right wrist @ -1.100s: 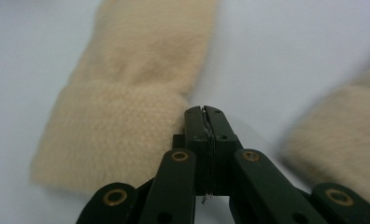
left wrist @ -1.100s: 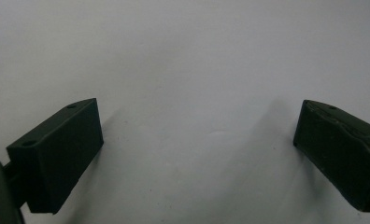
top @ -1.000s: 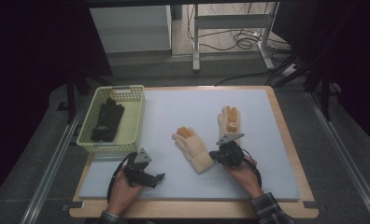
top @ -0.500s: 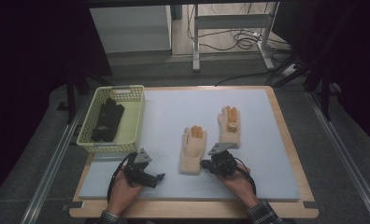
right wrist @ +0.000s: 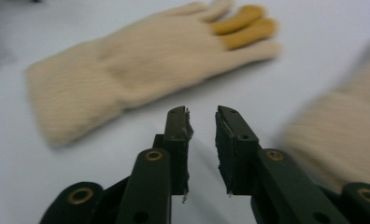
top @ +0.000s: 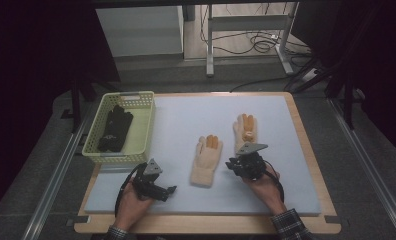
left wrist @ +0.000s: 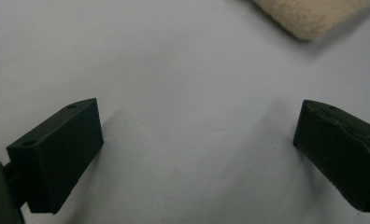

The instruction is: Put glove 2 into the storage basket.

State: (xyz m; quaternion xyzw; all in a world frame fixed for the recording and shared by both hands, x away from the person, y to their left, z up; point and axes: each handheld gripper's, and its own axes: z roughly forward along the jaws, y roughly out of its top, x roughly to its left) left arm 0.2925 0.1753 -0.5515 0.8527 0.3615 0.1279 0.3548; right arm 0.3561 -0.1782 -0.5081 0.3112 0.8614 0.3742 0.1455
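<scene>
Fuzzy cream glove (top: 206,161) (two orange fingers) lies flat on matte table (top: 186,125).

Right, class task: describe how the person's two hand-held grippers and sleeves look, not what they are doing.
Both the left hand-held gripper and the right hand-held gripper are black, each topped by a grey three-cornered plate and trailing a looped black cable. The jaws are flat black blocks on arms with brass-ringed pivots. The sleeve cuffs are plaid.

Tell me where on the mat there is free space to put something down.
The mat is bare along its far edge beyond both cream gloves, and between the basket and the nearer glove. The near middle is crowded by gloves and both hand-held grippers.
</scene>
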